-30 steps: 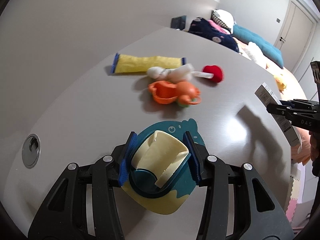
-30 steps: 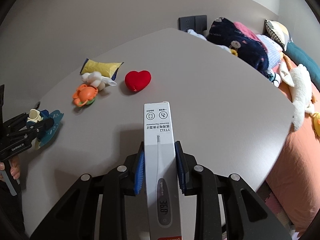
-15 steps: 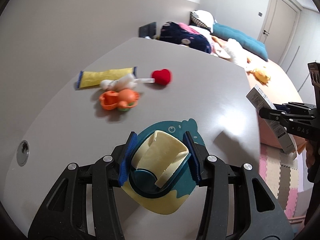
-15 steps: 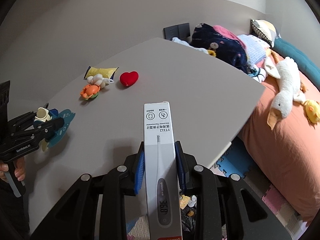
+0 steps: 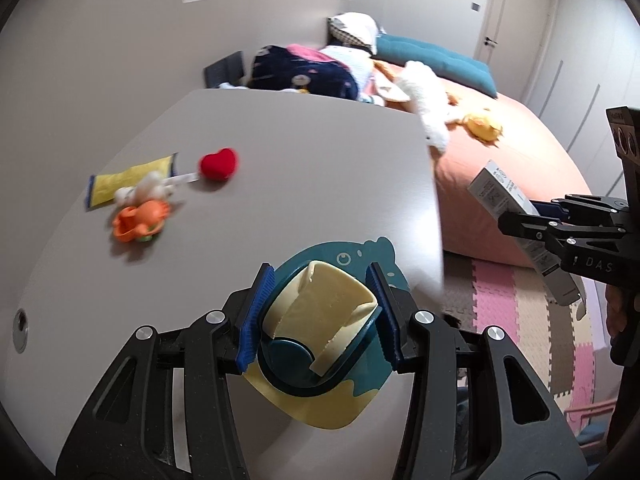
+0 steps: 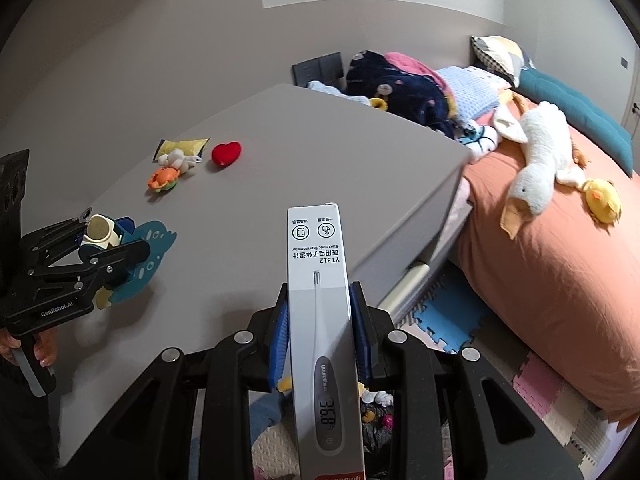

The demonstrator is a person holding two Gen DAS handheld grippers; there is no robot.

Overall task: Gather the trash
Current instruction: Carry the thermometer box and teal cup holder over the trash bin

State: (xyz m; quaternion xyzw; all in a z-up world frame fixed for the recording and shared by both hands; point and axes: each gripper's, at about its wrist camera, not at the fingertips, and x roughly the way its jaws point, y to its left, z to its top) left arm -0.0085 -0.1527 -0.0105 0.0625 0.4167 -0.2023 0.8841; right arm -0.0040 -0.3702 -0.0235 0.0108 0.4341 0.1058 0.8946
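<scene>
We keep our left gripper clamped on a teal-and-cream cup, our right gripper on a white thermometer box. Both now hang past the table's near edge; toys sit farther back.

Right gripper: jaws clamped on both long sides of a white thermometer box, box running forward between them, printed display facing up. Far left, left gripper grips a teal-and-cream toy; a hand shows below it. On the grey surface: red heart, yellow packet, white toy, orange toy, close together. Beyond the edge: orange bed with plush goose and chick; foam mats on the floor.
</scene>
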